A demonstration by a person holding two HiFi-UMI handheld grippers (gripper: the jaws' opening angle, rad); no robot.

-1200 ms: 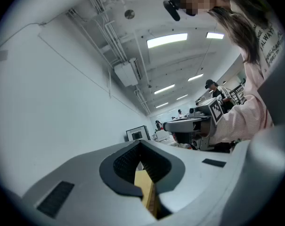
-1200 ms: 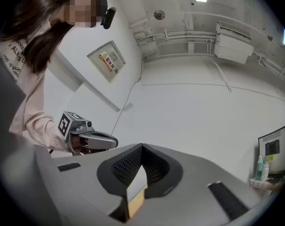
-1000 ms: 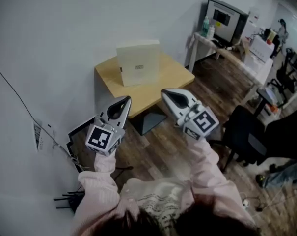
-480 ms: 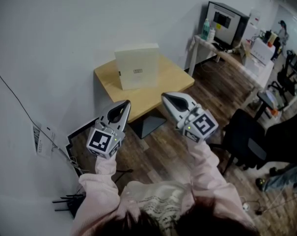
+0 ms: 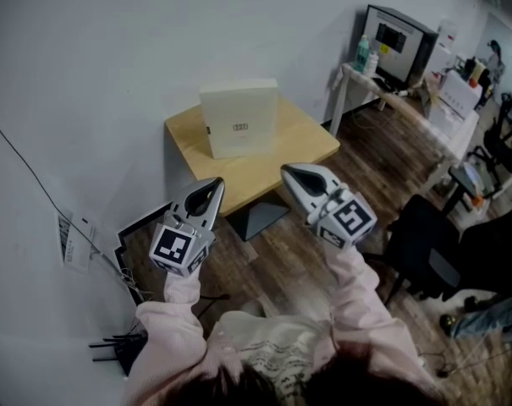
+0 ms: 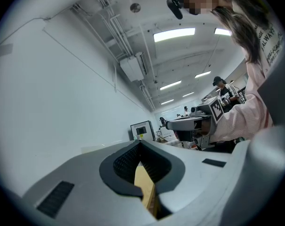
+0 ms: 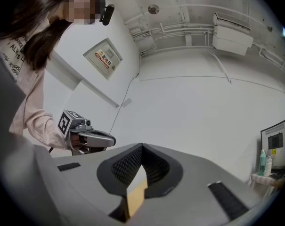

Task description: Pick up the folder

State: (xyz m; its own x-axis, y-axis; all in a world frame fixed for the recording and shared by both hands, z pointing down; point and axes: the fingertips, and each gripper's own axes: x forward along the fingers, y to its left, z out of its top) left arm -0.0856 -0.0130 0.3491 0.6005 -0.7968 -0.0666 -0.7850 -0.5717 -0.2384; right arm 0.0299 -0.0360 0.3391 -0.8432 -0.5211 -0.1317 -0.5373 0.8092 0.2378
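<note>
A: Jaws?
B: Left gripper (image 5: 210,186) and right gripper (image 5: 291,174) both closed, holding nothing.
A: Folder?
B: Folder (image 5: 239,118) upright on table (image 5: 311,134), ahead of both tips, well apart.

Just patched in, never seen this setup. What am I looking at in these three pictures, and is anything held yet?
No robot arm here: a person holds a claw in each hand. The downward picture comes from a camera on the person's head; the left claw and right claw point toward a small wooden table. The other two pictures come from cameras riding on each claw, looking along its jaws. Both claws are shut and hold nothing. On the table a cream folder stands upright near the wall, untouched by either claw.
</note>
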